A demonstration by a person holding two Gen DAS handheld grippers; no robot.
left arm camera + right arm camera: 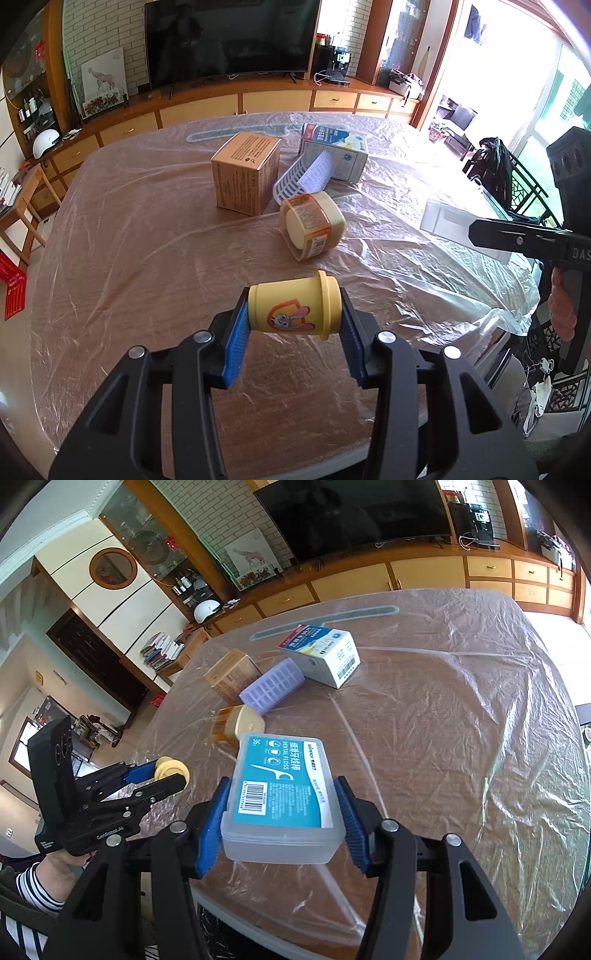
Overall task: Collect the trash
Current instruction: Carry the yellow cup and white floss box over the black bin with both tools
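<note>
My left gripper (293, 314) is shut on a small yellow tub with a rabbit picture (291, 308), held sideways above the table; it also shows in the right wrist view (171, 770). My right gripper (282, 805) is shut on a clear plastic dental floss box with a blue label (279, 794), held above the table's near edge; the box also shows at the right of the left wrist view (447, 221). On the table lie a brown carton (245, 173), a white and blue box (334, 151), a white slotted roll (301, 177) and a beige jar with an orange label (312, 225).
The round wooden table (129, 258) is covered with crinkled clear plastic film. A long cabinet with a large TV (229, 37) stands behind it. A bright window and a black chair (495, 166) are to the right.
</note>
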